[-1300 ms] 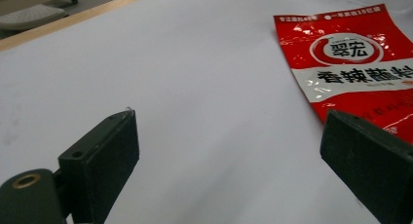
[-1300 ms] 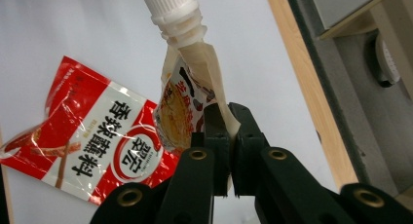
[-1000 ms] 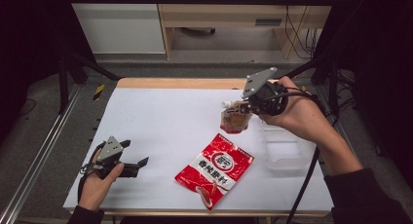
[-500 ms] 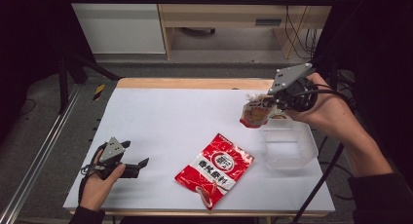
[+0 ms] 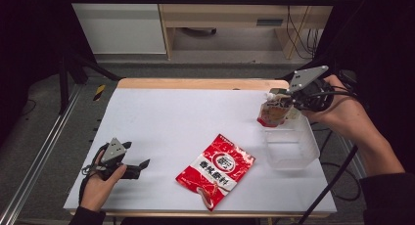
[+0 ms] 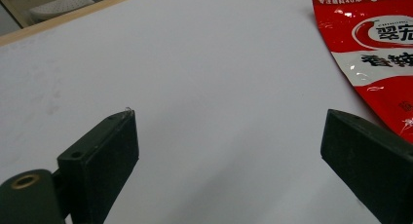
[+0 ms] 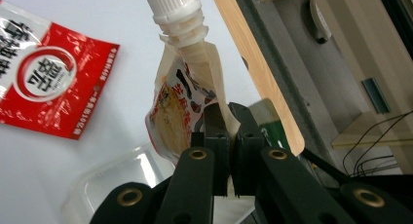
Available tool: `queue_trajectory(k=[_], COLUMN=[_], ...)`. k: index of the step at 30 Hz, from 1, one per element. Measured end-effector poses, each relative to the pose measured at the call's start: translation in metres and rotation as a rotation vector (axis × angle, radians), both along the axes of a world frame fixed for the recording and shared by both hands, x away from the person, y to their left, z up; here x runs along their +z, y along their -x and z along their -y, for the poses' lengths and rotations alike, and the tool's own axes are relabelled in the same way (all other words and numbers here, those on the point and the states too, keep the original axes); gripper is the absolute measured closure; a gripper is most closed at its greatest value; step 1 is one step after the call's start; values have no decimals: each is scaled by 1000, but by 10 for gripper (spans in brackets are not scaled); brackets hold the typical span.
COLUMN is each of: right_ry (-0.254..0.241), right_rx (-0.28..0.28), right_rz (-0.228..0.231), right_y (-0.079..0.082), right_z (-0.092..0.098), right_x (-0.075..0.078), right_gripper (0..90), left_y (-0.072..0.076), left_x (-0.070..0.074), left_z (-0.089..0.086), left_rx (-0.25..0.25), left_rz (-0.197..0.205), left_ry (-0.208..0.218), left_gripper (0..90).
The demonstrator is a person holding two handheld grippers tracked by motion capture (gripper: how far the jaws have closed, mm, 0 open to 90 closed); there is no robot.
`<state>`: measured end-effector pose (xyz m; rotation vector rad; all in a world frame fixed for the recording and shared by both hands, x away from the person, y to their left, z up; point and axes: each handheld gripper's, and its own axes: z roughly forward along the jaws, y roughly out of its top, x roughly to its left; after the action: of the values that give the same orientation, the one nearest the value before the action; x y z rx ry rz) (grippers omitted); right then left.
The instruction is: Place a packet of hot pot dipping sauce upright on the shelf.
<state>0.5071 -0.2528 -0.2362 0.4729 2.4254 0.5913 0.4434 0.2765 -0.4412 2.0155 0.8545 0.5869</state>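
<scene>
Red packet (image 5: 216,168), Chinese lettering, "40"

The right gripper (image 5: 286,103) is raised over the far right of the table, its jaws pinched together on the edge of a spouted pouch (image 5: 274,112) (forearm stretched in from the lower right). The left gripper (image 5: 139,166) rests low at the near left, jaws wide apart, hand (image 5: 100,178) wrapped around it.
</scene>
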Motion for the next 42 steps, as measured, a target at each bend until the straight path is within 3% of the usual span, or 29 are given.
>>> queue_trajectory(k=[16,42], right_ry=[5,6], right_rx=[-83,-87], right_rz=[-34,-65], right_y=[-30,-45], right_z=[38,40], right_x=[-36,-53], right_gripper=[877,875], left_y=[0,0], left_x=[-1,-3], left_z=[1,4], left_rx=[-5,-28], left_rz=[-5,-15], left_ry=[-13,-16], left_gripper=[64,62])
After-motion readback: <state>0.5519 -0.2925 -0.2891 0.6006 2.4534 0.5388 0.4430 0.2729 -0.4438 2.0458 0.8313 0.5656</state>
